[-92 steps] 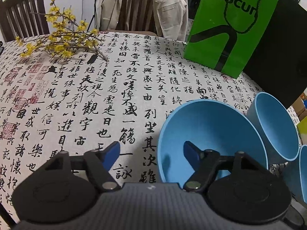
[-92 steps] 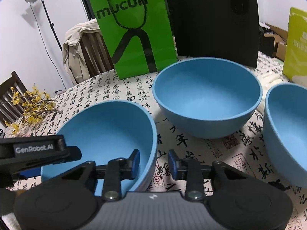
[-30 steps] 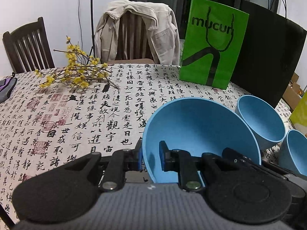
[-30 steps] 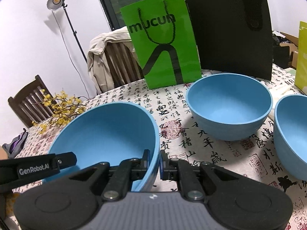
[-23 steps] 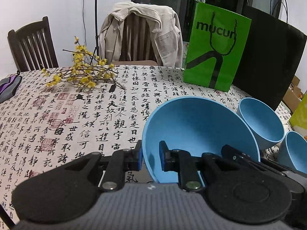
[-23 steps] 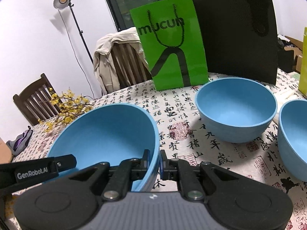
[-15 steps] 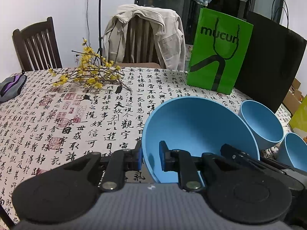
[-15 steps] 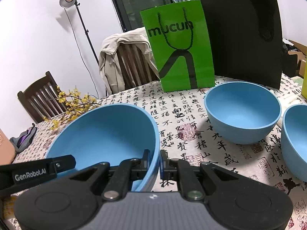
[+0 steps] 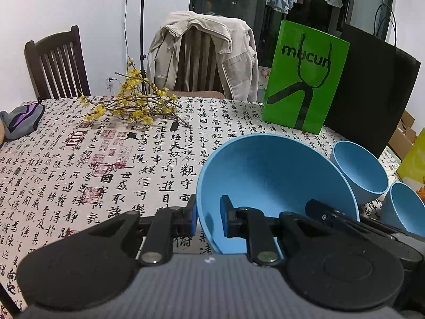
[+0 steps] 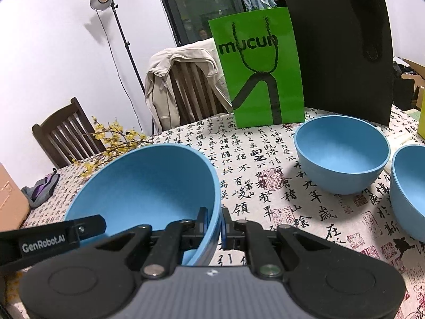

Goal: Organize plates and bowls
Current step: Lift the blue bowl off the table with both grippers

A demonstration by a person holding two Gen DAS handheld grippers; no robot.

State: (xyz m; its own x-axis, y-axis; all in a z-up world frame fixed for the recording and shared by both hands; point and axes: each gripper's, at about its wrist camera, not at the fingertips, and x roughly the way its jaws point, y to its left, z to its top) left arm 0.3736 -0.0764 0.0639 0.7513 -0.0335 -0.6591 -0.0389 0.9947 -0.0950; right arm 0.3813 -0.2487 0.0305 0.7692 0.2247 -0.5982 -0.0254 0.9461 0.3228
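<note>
Both grippers hold one large blue bowl (image 9: 268,180) (image 10: 148,186) above the table, tilted. My left gripper (image 9: 208,219) is shut on its left rim, one pad inside and one outside. My right gripper (image 10: 213,224) is shut on the opposite rim in the same way. Its black body shows at the lower right of the left wrist view. A second blue bowl (image 10: 342,151) (image 9: 358,170) stands upright on the table to the right. A third blue bowl (image 10: 410,188) (image 9: 406,207) sits beside it, cut by the frame edge.
The round table (image 9: 79,159) has a calligraphy-print cloth. A yellow flower branch (image 9: 132,106) and a grey-purple pouch (image 9: 21,119) lie at the far left. A green paper bag (image 9: 302,79) and a black bag (image 9: 372,93) stand behind the bowls. Wooden chairs (image 9: 202,55) stand beyond, one draped with a jacket.
Three seconds ago both grippers were open at the bowl's rim; now both are shut on it. Over the last second the bowl has come up and back, showing more of the table.
</note>
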